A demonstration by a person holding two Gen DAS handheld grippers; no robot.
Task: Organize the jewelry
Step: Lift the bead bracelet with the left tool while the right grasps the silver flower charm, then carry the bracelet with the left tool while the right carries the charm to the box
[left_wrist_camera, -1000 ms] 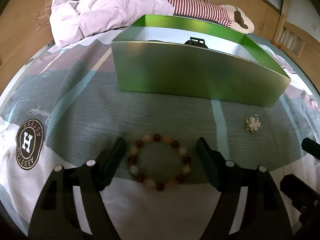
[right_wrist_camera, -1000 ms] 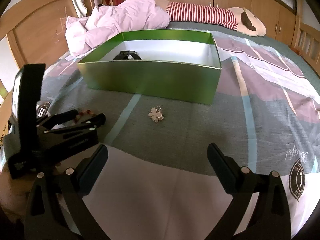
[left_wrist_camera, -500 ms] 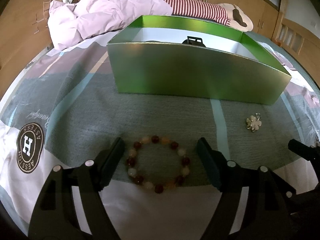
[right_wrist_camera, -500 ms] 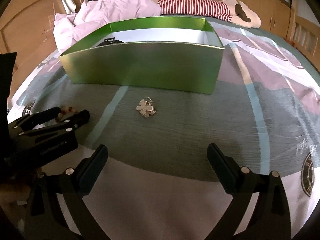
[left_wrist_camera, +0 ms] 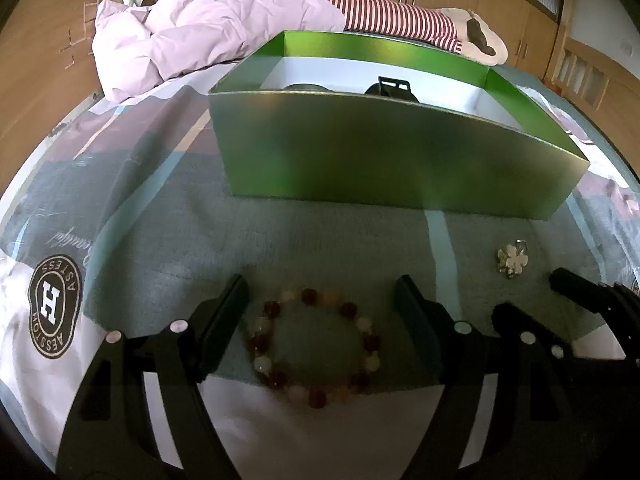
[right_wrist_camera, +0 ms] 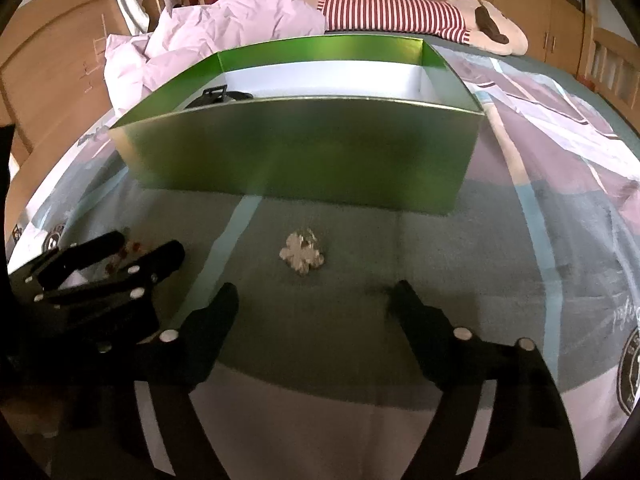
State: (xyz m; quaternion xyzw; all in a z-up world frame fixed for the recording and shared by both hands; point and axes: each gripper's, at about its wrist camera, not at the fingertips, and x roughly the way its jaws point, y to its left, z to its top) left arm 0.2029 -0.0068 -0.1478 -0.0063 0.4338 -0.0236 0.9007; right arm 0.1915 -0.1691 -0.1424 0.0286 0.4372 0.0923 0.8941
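A beaded bracelet of dark red and pale beads lies flat on the bedspread. My left gripper is open and straddles it, one finger on each side, not touching. A silver clover charm lies just ahead of my open right gripper; it also shows in the left wrist view. The green box stands open behind both, with a black watch inside. The left gripper shows in the right wrist view.
A crumpled pink duvet and a striped plush toy lie behind the box. Wooden cupboards line the back wall. The bedspread spreads flat to the right of the box.
My right gripper has moved forward and left, lowering toward the clover charm, which now sits just ahead of its fingers. My left gripper has edged slightly closer over the bracelet.
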